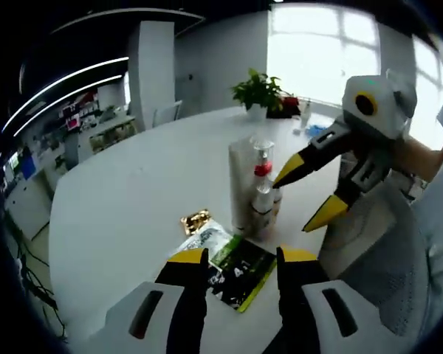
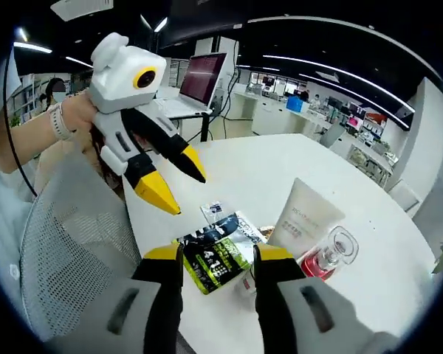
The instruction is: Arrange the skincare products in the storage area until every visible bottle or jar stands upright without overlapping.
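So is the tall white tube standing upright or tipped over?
Upright. In the left gripper view the tall white plastic tube stands on end on the white round table, beside the small white pump bottles.

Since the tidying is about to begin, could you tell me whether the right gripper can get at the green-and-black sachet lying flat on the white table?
Probably yes: the right gripper is open, the green-and-black sachet lies just beyond its jaws, nothing between.

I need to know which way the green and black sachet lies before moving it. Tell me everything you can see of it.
The green and black sachet is a flat, glossy foil-like packet with white printing, lying flat on the white table. It sits just ahead of the left gripper, beside the upright white tube and bottles, partly overlapping a paler sachet. Neither gripper touches it.
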